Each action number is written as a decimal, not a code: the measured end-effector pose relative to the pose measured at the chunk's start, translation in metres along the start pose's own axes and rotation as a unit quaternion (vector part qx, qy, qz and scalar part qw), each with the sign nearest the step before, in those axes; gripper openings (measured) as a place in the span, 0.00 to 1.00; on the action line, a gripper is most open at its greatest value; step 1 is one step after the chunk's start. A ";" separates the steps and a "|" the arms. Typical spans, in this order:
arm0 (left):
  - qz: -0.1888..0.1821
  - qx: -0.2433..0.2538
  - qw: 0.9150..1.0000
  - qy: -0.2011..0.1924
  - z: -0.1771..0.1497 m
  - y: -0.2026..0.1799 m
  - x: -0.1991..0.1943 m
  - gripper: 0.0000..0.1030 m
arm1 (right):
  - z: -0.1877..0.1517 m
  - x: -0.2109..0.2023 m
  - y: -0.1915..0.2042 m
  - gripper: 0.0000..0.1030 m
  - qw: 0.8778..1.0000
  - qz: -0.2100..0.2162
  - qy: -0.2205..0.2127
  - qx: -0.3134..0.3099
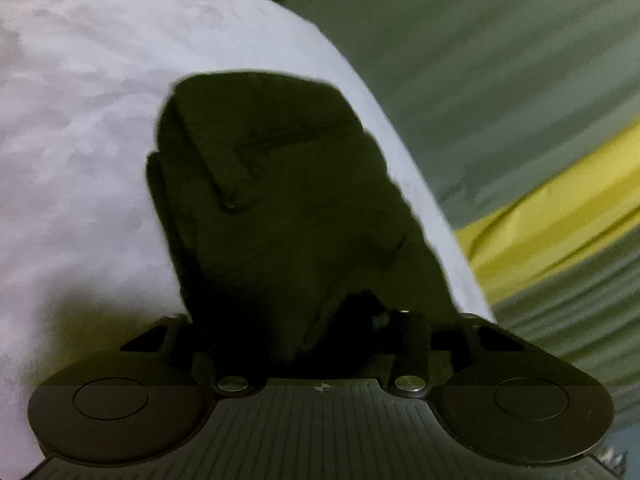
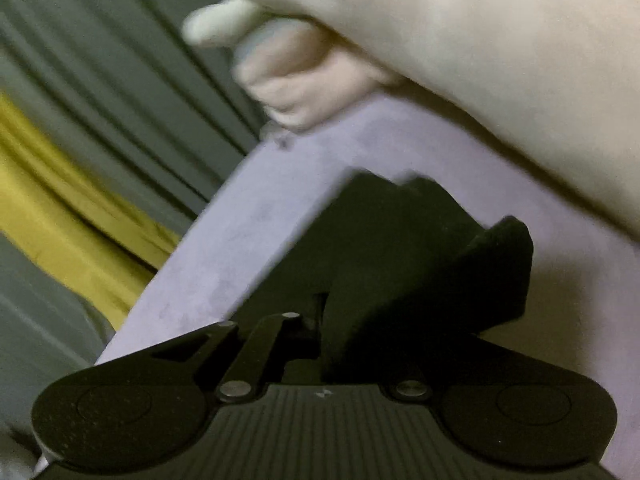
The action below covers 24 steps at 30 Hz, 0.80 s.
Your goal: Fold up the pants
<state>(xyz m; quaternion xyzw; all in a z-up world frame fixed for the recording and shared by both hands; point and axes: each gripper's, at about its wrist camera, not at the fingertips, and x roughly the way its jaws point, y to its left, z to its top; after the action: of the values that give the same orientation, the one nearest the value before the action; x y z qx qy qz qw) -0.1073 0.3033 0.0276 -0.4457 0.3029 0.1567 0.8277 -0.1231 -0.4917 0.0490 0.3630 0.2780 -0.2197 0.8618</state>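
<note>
1. Two wrist views were all I had, both blurred and dim.
2. In the left view, the pants [image 1: 280,180] lay as a dark, folded bundle on a pale lilac table [image 1: 80,140]. The bundle sat near the table's right edge and ran from the middle of the view down to the gripper.
3. A narrow flap lay across the top of the bundle, slanting down to the left.
4. The left gripper [image 1: 332,320] pointed down at the near end of the pants. Its fingers were lost in the dark cloth, so I could not tell whether they pressed on it or stood apart from it.
5. Beyond the table edge hung grey pleated cloth [image 1: 480,60] with a yellow band [image 1: 560,208] across it.
6. In the right view, the same table ran up as a slanted strip, with the pants on it just ahead of the gripper.
7. The right gripper [image 2: 320,312] had its fingers closed tight. A fold of the pants rose off the table into them, and a shadow showed beneath the raised cloth on the right.
8. The far corner of that raised fold stood up in a dark peak.
9. A gloved hand [image 2: 440,40], pale and smeared by blur, filled the top right of this view above the table. Its fingers curled around something I could not make out.
</note>
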 end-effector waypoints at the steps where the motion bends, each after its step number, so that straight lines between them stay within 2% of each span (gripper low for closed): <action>1: -0.011 -0.014 1.000 -0.007 0.002 0.002 -0.004 0.25 | 0.008 -0.005 0.009 0.03 1.000 0.017 -0.011 -0.007; 3: -0.043 -0.023 0.998 -0.026 0.006 0.004 -0.011 0.14 | 0.026 -0.019 0.020 0.02 0.997 0.071 -0.040 0.001; 5: -0.059 -0.004 0.998 -0.038 0.012 0.011 -0.026 0.14 | 0.040 -0.036 0.029 0.02 0.988 0.124 -0.092 -0.004; 6: -0.054 0.013 0.998 -0.041 0.011 0.007 -0.027 0.14 | 0.045 -0.042 0.029 0.02 0.982 0.153 -0.114 -0.001; 7: -0.035 0.031 0.998 -0.038 0.009 0.004 -0.025 0.18 | 0.047 -0.048 0.027 0.02 0.975 0.175 -0.134 0.007; 8: -0.013 0.039 0.999 -0.030 0.008 0.004 -0.022 0.22 | 0.048 -0.049 0.024 0.02 0.973 0.179 -0.142 0.012; 10: 0.025 0.022 0.999 -0.013 0.006 0.011 -0.014 0.37 | 0.044 -0.041 0.014 0.03 0.979 0.153 -0.136 0.010; 11: 0.034 -0.002 0.999 -0.005 0.007 0.016 -0.012 0.42 | 0.038 -0.030 0.007 0.03 0.986 0.118 -0.120 -0.005; 12: 0.035 -0.032 0.999 -0.001 0.007 0.023 -0.011 0.47 | 0.031 -0.017 -0.001 0.08 0.993 0.073 -0.091 -0.025; 13: 0.030 -0.056 0.998 0.002 0.007 0.029 -0.016 0.50 | 0.025 -0.004 -0.007 0.20 0.997 0.030 -0.059 -0.035; 14: 0.027 -0.073 0.997 0.003 0.008 0.032 -0.019 0.50 | 0.017 0.006 -0.017 0.26 0.999 -0.018 -0.025 -0.039; 15: 0.022 -0.085 0.996 0.006 0.010 0.035 -0.023 0.50 | 0.010 0.008 -0.025 0.29 0.998 -0.045 -0.014 -0.039; 17: 0.028 -0.089 0.996 0.001 0.013 0.036 -0.034 0.59 | -0.004 0.002 -0.044 0.40 0.998 -0.061 -0.019 -0.023; 18: 0.057 -0.082 0.995 -0.018 0.016 0.034 -0.042 0.70 | -0.007 -0.003 -0.051 0.49 0.998 -0.064 -0.026 -0.011; 20: 0.109 -0.048 0.990 -0.074 0.018 0.028 -0.060 0.74 | -0.011 -0.017 -0.058 0.51 0.996 -0.081 -0.042 0.005; 21: 0.119 -0.021 0.988 -0.099 0.017 0.022 -0.069 0.74 | -0.012 -0.024 -0.059 0.52 0.995 -0.089 -0.049 0.007; 24: 0.122 0.086 0.981 -0.123 0.002 -0.016 -0.077 0.75 | -0.008 -0.033 -0.042 0.52 0.992 -0.095 -0.077 -0.017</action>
<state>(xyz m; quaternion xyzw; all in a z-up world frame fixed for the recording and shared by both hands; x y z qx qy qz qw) -0.1579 0.2967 0.0879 -0.3101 0.2635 0.2832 0.8684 -0.1751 -0.5071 0.0443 0.3017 0.2475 -0.3236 0.8620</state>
